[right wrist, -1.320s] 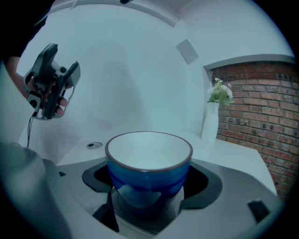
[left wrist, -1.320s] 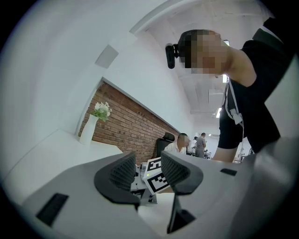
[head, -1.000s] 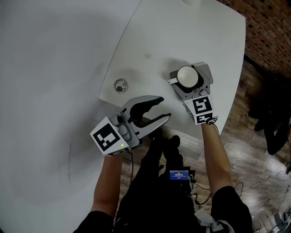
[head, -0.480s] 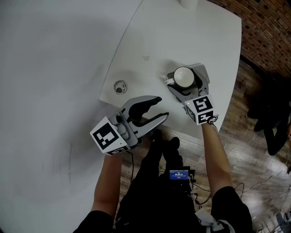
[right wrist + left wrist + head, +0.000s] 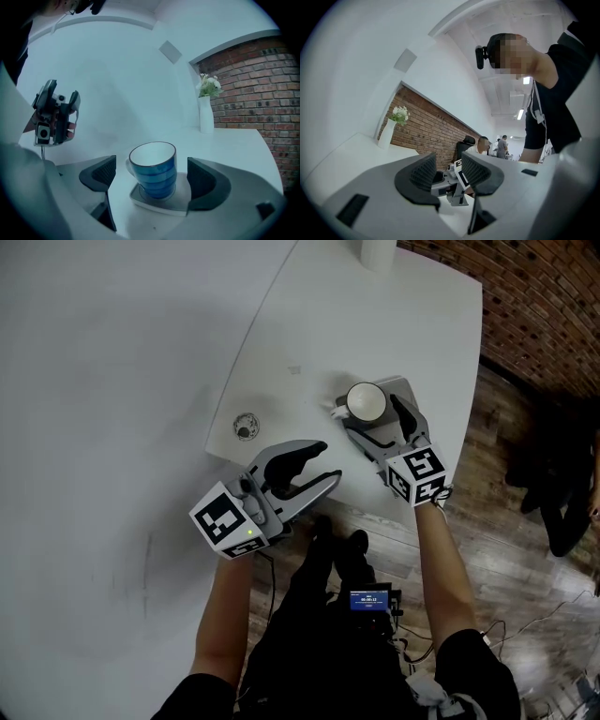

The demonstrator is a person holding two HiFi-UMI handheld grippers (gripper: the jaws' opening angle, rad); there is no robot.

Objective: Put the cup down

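Note:
A blue striped cup (image 5: 153, 171) with a white inside stands upright on a grey square coaster (image 5: 161, 200) on the white table (image 5: 412, 315). My right gripper (image 5: 151, 176) is open, one jaw on each side of the cup with a gap on both sides. From the head view the cup (image 5: 366, 401) sits between the right gripper's (image 5: 371, 412) fingers. My left gripper (image 5: 328, 462) hovers at the table's near edge, open with nothing between its jaws; the same gripper (image 5: 449, 171) looks towards the right one.
A white vase with flowers (image 5: 206, 110) stands at the table's far end. A small round fitting (image 5: 246, 426) lies left of the cup. The table's near edge runs under both grippers, with wooden floor (image 5: 506, 549) below. A brick wall (image 5: 262, 79) is behind.
The right gripper's jaws have spread away from the cup, and cup and gripper sit a little further left. The left gripper has barely moved.

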